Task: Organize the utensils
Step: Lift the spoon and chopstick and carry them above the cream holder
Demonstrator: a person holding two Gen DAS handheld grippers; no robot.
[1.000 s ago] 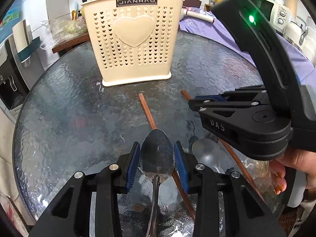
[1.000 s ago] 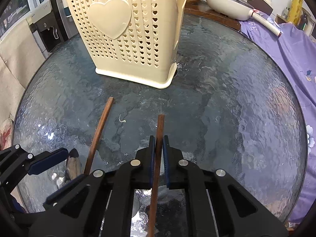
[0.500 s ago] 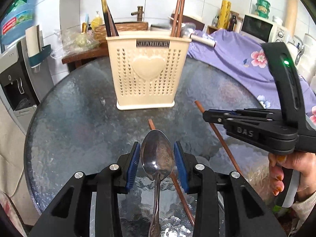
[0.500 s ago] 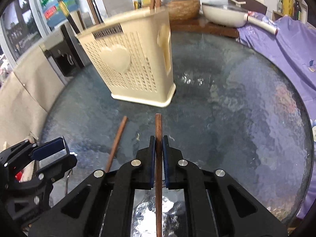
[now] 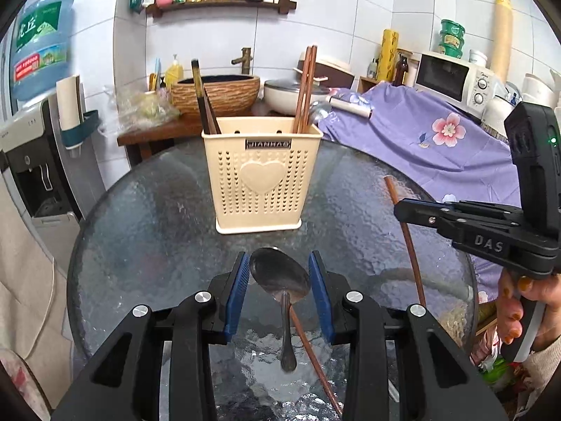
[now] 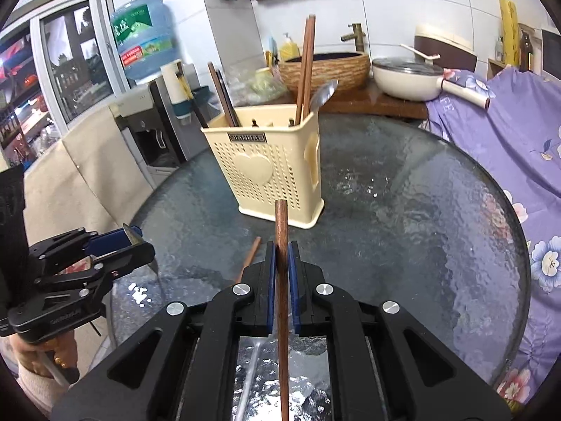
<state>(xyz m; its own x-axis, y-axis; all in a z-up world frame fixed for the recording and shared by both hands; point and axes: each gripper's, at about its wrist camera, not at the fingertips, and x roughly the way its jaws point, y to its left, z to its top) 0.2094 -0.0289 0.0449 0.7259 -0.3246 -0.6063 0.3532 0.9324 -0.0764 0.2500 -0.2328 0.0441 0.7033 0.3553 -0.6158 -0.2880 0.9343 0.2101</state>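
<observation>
The spoon sits bowl-forward, clamped in the left tongs above the glass tabletop. The right view alone shows the right tongs clenched on a chopstick, both angled down toward the far cream holder.

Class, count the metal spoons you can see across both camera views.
2. One spoon is gripped in the left tool; another spoon stands in the cream holder. More may be hidden inside it.
</observation>
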